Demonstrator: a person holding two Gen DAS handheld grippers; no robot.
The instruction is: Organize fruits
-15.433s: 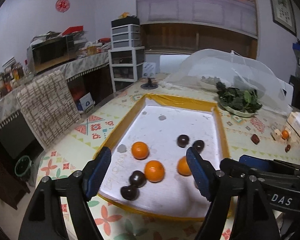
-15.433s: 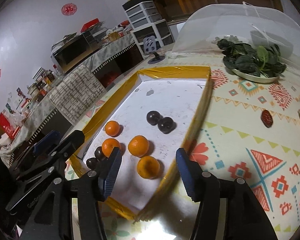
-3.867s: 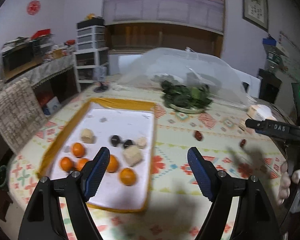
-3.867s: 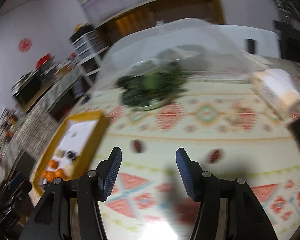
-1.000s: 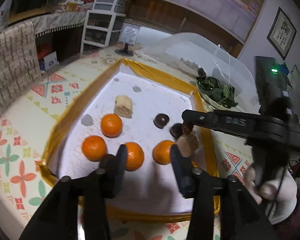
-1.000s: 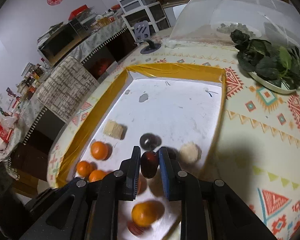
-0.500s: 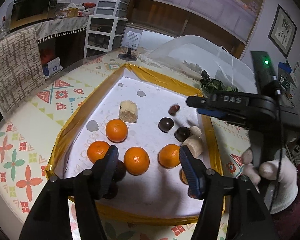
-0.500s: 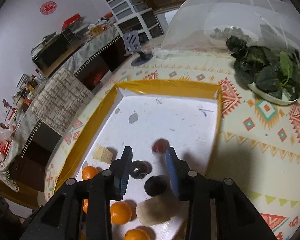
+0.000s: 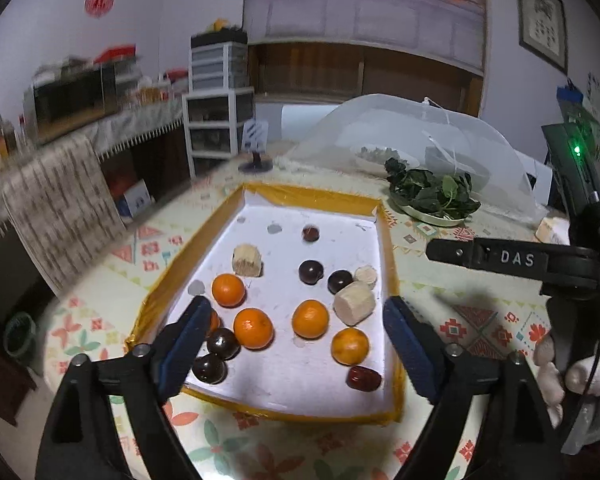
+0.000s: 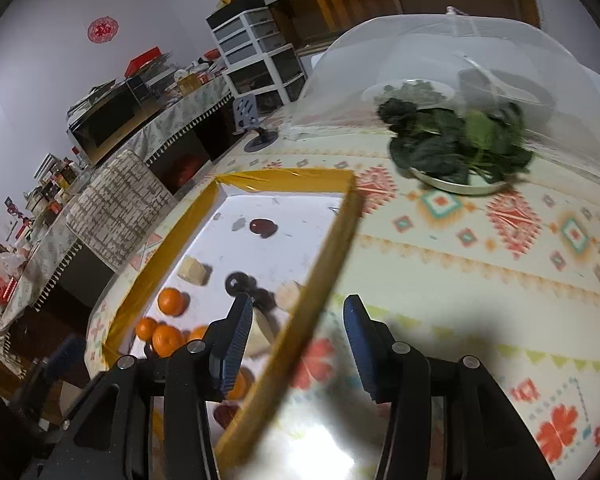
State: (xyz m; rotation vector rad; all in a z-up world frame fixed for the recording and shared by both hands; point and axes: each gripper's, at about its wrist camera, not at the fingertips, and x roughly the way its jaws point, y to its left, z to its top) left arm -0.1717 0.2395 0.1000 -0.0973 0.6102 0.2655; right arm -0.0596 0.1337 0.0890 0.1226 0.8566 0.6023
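A yellow-rimmed white tray [image 9: 391,264] holds several oranges [image 9: 253,327], dark round fruits [image 9: 310,271], pale cut chunks [image 9: 353,302] and two red dates, one near the front right [image 9: 364,378] and one lying loose at the far end [image 9: 311,233]. My left gripper [image 9: 296,350] is open and empty, above the tray's near end. My right gripper [image 10: 298,334] is open and empty, over the tray's right rim [image 10: 324,280]. The far date also shows in the right wrist view [image 10: 262,227].
A plate of dark greens [image 9: 432,196] stands beyond the tray, by a clear mesh food cover [image 9: 412,136]. The patterned tablecloth [image 10: 480,280] spreads to the right. The right gripper's handle [image 9: 516,260] reaches in from the right. Drawers [image 9: 218,100] and shelves stand behind.
My right gripper let go of the red date, which now lies at the tray's far end, then opened and drew back right over the rim. My left gripper opened wide and pulled back.
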